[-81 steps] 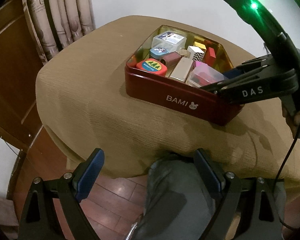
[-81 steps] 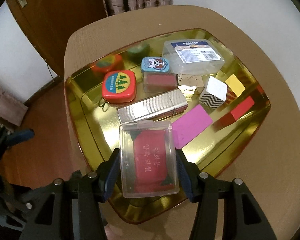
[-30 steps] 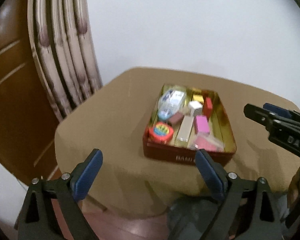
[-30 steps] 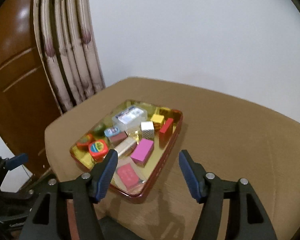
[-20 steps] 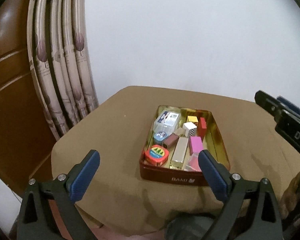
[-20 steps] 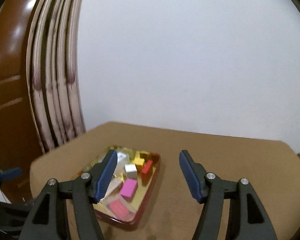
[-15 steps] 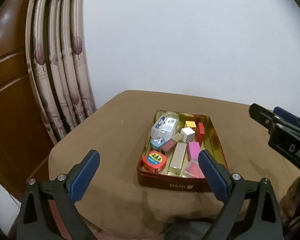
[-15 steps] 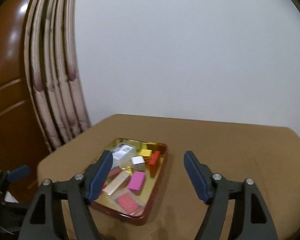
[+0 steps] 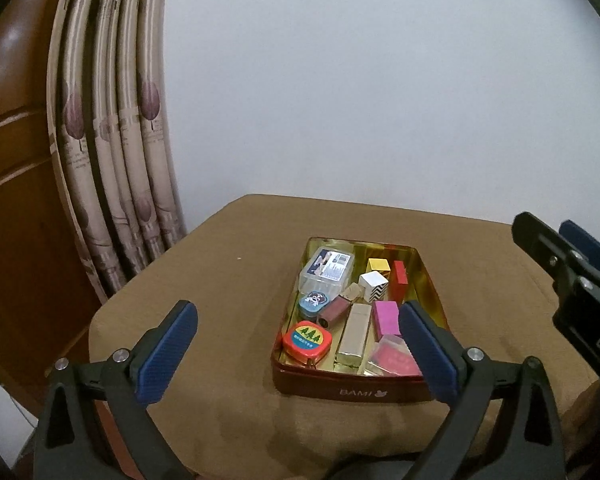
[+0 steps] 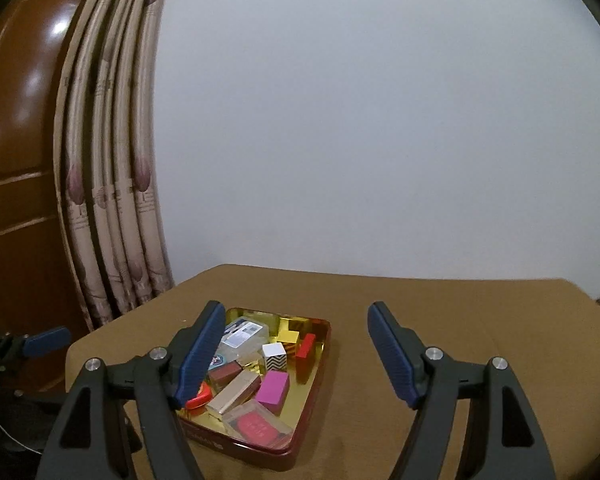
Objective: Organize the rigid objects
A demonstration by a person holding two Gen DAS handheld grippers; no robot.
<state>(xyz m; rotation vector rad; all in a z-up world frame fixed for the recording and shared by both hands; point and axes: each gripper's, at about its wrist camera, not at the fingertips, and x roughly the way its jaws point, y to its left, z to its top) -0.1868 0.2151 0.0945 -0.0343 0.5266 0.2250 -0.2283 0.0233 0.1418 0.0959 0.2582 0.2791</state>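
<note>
A red tin marked BAMI sits on the brown-clothed table and holds several small things. Among them are a clear case with a red card, a pink block, a long gold box and a red tape measure. My left gripper hangs short of the tin's near wall, its jaws opening with nothing between them. My right gripper is open and empty, back from the tin, with the clear case lying near the front.
A striped curtain and a wooden door stand at the left, with a white wall behind the table. The right gripper's body juts in at the right of the left wrist view. Bare cloth lies right of the tin.
The clear case that my right gripper held earlier now lies in the tin. Both grippers have drawn back and tipped up. The right jaws have spread wider, the left ones slightly.
</note>
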